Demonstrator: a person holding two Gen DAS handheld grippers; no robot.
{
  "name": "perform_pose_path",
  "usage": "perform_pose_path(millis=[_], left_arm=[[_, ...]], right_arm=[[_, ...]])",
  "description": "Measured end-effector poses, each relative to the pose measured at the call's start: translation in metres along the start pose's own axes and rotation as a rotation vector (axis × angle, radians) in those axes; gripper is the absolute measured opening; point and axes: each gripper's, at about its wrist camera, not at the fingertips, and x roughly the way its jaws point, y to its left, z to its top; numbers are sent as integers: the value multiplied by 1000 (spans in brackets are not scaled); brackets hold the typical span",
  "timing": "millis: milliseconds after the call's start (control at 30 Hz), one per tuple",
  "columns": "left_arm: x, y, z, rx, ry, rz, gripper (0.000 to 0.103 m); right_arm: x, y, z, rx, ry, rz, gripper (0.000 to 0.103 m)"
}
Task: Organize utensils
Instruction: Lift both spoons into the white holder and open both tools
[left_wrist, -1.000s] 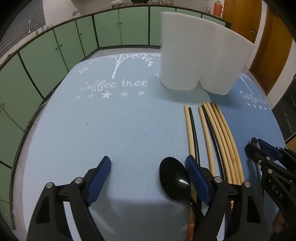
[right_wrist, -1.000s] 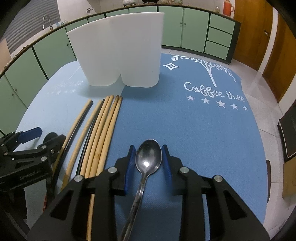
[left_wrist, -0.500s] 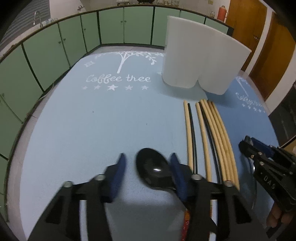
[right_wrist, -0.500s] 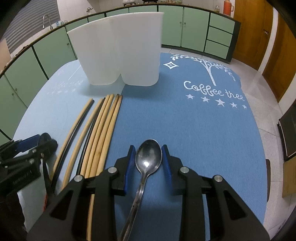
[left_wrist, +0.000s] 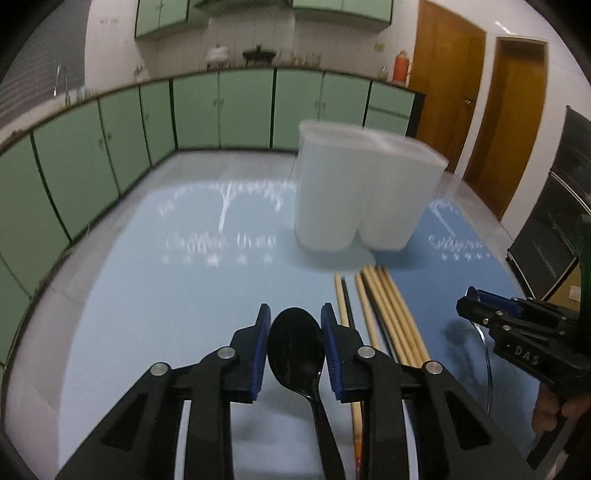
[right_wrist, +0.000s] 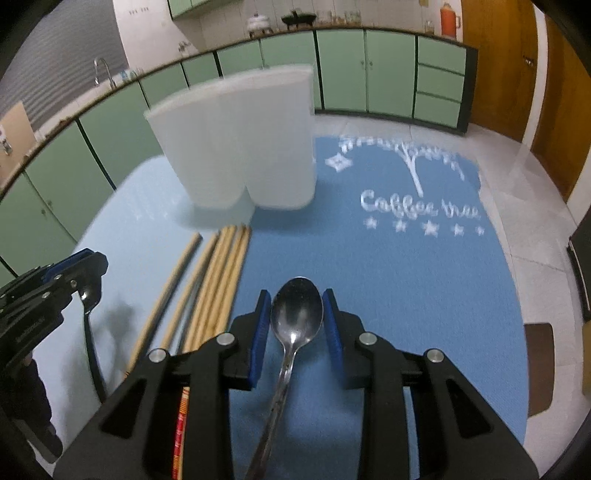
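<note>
You are working in a kitchen with green cabinets (right_wrist: 388, 70) round the walls, over a blue mat (right_wrist: 406, 266) printed "Coffee tree" that covers the table. A second ago your left gripper (left_wrist: 294, 343) stood wide open beside the black spoon (left_wrist: 295, 349); its blue pads now press the bowl from both sides, and the spoon looks lifted clear of the mat, its shadow showing in the right wrist view. Your right gripper (right_wrist: 297, 321) is still clamped on the metal spoon (right_wrist: 295, 314), now also raised. So both spoons are in hand, and the next step is probably to carry them to the white holder (right_wrist: 240, 136), which stands upright toward the far edge of the mat, just beyond the tips of the chopsticks (right_wrist: 214, 280). The holder has two rounded compartments; its rim is seen from the side and blurred, so you cannot tell what, if anything, is inside. The chopsticks lie side by side on the mat between your grippers.
</note>
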Motion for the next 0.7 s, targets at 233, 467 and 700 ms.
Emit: perform_pose_path(millis=[233,467,700], left_arm=[[-10,-3,14,29,-65,-20,7],[7,-3,1,18,-12,-40,7],[-22,-5,26,40,-163,-43,7]], right_arm=[[-21,-3,18,-8,-80,21,27],[-9,-10,7,44,-33,33,27],[-35,-9,36,29,-155,34,27]])
